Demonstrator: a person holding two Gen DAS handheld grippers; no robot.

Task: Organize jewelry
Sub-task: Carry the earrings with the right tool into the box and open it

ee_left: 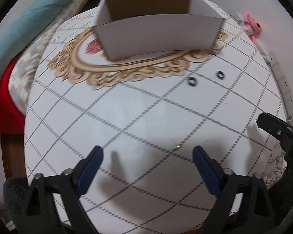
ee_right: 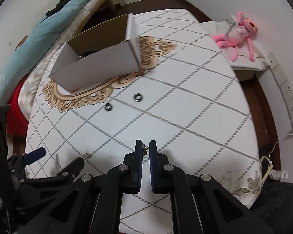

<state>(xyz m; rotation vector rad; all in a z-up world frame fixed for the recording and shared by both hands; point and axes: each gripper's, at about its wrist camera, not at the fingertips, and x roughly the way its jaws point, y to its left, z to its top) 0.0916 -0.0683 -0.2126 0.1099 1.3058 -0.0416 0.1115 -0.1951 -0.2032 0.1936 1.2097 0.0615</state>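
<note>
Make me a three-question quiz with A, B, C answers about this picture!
1. Where do the black rings lie?
A in the box
B on the tablecloth
C on the floor

2. What colour is the plush toy?
A green
B pink
C yellow

3. How is the left hand-held gripper?
A open
B shut on a ring
C shut on cloth

Answers: 1 B, both rings rest on the checked tablecloth in front of the box. 2 B, it is pink all over. 3 A, its fingers stand wide apart with nothing between.
</note>
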